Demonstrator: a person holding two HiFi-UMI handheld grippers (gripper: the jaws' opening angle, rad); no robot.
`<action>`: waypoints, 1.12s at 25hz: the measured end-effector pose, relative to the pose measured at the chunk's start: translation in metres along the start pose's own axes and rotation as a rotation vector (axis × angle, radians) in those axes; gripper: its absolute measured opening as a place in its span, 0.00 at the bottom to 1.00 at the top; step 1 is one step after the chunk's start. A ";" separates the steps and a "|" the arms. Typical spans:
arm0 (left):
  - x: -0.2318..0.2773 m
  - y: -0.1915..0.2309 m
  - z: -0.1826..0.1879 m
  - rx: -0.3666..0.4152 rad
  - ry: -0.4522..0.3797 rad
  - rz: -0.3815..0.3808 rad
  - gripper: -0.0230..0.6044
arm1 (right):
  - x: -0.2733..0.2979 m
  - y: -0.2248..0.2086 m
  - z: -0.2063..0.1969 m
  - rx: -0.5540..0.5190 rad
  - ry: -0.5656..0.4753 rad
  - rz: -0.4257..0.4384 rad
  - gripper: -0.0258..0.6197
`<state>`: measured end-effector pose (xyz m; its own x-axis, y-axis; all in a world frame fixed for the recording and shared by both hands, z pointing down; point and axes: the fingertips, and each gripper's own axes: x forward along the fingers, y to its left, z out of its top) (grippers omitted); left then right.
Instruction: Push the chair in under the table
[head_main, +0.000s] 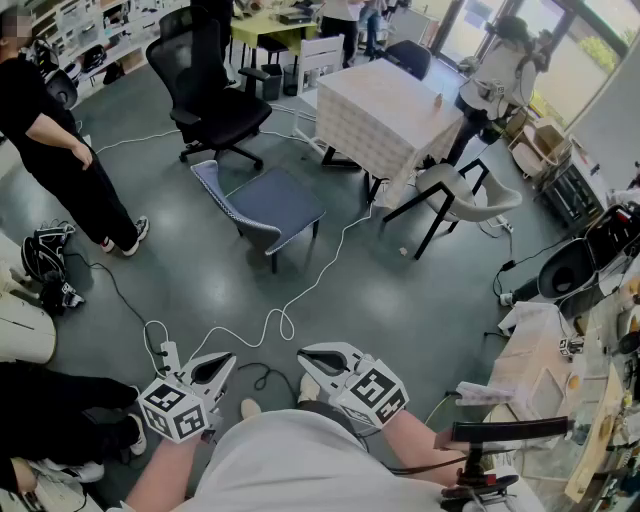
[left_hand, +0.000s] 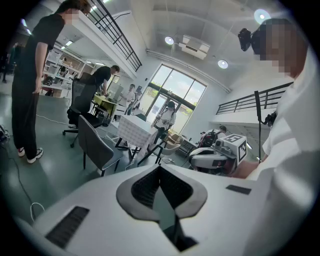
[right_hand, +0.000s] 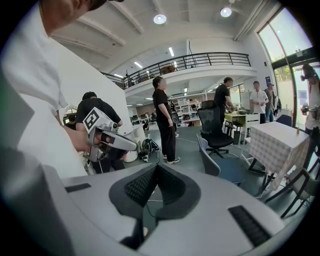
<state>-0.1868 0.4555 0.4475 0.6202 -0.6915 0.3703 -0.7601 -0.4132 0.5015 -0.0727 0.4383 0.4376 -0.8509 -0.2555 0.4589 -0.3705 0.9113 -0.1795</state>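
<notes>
A blue-grey chair (head_main: 268, 203) stands on the floor a step away from the table with a checked cloth (head_main: 388, 113), its backrest toward me. The same chair (left_hand: 95, 145) and table (left_hand: 132, 130) lie ahead in the left gripper view, and in the right gripper view the chair (right_hand: 214, 164) and table (right_hand: 278, 142) are at the right. Both grippers are held low, close to my body and far from the chair. My left gripper (head_main: 226, 360) is shut and empty, jaws together (left_hand: 160, 168). The right gripper (head_main: 306, 353) is also shut with nothing in it (right_hand: 156, 168).
A white chair (head_main: 462, 193) stands at the table's right side. A black office chair (head_main: 215, 108) is behind the blue-grey one. A person (head_main: 55, 150) stands at the left. A white cable (head_main: 285, 305) runs across the floor between me and the chair. Cluttered benches (head_main: 560, 380) are at the right.
</notes>
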 end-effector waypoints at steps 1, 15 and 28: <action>0.003 -0.001 0.003 0.003 -0.002 0.002 0.06 | -0.002 -0.003 0.002 -0.008 -0.004 0.000 0.06; 0.085 -0.022 0.028 0.010 -0.011 0.064 0.06 | -0.052 -0.084 -0.016 -0.048 -0.010 0.001 0.06; 0.143 -0.004 0.069 0.028 -0.015 0.128 0.07 | -0.057 -0.158 -0.022 -0.027 -0.016 -0.090 0.23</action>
<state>-0.1079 0.3171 0.4442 0.5148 -0.7484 0.4182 -0.8382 -0.3370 0.4287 0.0422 0.3161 0.4590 -0.8205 -0.3416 0.4583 -0.4357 0.8928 -0.1146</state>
